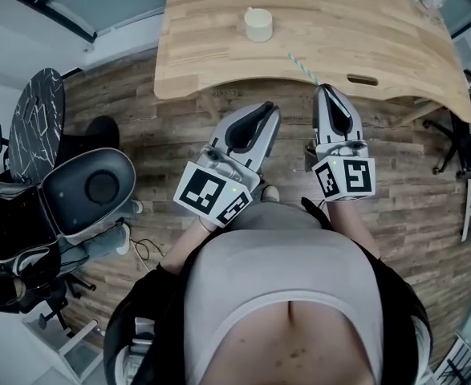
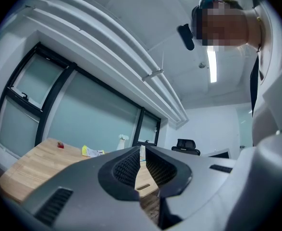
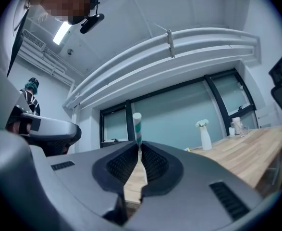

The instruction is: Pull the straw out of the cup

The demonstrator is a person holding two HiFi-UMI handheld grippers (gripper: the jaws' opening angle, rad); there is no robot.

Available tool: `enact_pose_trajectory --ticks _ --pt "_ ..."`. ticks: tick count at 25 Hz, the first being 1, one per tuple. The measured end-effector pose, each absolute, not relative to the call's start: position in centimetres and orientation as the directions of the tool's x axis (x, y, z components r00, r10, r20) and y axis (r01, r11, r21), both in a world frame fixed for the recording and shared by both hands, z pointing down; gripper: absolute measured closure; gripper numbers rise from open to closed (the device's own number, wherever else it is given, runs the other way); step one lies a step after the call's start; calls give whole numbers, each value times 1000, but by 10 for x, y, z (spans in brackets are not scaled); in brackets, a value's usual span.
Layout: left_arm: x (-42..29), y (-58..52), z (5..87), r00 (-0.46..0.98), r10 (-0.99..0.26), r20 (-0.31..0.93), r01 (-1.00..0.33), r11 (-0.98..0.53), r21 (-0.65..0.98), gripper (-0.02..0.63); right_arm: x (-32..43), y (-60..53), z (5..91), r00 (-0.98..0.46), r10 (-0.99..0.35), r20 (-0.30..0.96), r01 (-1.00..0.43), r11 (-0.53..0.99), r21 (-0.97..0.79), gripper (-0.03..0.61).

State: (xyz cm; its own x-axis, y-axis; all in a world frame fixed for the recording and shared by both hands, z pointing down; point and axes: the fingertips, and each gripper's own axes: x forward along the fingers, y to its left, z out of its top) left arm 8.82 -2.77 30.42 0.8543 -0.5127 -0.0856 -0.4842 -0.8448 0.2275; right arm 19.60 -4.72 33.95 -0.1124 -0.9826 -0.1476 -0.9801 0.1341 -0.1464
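Now fingers of the right gripper (image 3: 140, 150) are clamping the green-and-white striped paper straw (image 3: 137, 125), probably light and crushable, near its end, while those of the left gripper (image 2: 141, 154) are resting together, empty.

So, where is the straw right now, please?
The straw is clamped in the right gripper, outside the cup; the head view shows it slanting over the table edge.
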Motion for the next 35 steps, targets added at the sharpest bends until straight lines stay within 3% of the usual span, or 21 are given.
enact_pose_trajectory --ticks 17,35 --pt "92 14 310 889 -449 -84 -424 -880 214 591 186 -13 341 -99 -983 -158 -974 128 -185 534" --pt "-13 76 310 912 -405 -73 -379 -896 231 591 89 57 336 -32 -987 -155 -978 63 -201 534"
